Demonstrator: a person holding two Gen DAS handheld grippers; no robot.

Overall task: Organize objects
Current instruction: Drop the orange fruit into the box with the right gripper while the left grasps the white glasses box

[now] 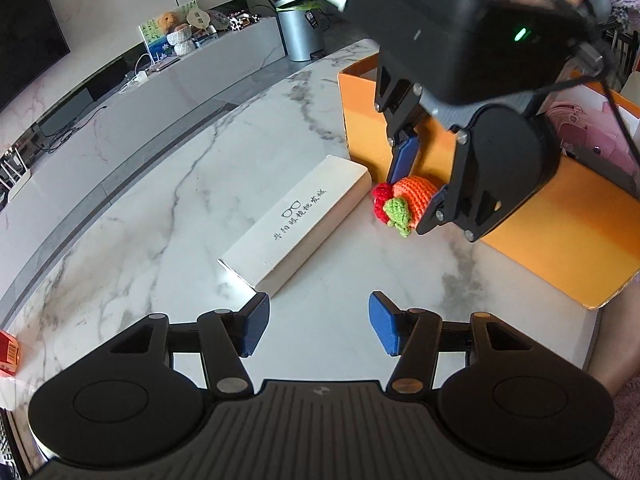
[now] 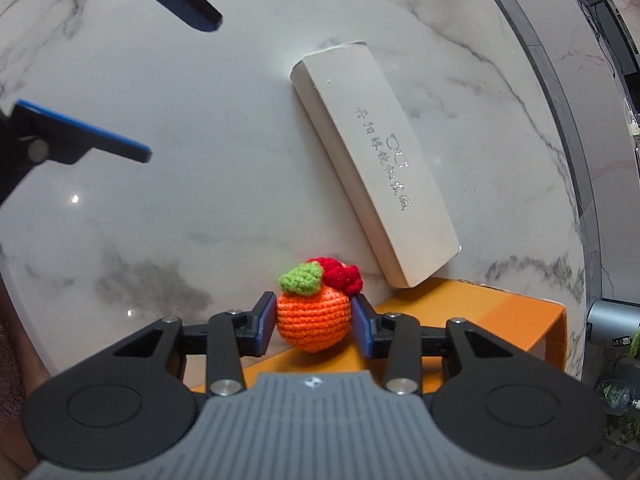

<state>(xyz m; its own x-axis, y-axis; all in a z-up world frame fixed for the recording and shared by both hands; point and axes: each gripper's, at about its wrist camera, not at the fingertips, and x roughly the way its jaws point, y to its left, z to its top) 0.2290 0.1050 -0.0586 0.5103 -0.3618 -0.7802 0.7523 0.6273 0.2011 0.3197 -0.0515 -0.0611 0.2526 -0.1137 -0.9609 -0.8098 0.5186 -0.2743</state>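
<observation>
The right gripper [image 2: 314, 322] clasps the crocheted orange fruit [image 2: 313, 320] beside the orange box [image 1: 560, 216], while the left gripper [image 1: 318, 326] hovers open and empty.

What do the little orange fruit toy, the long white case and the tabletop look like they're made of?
Orange fruit toy: crocheted yarn, soft and matte; the stitch rows show.
Long white case: probably stiff card or leatherette, matte, with printed lettering; I can't tell which.
Tabletop: marble or marble-look stone, polished; grey veins and glare spots.
</observation>
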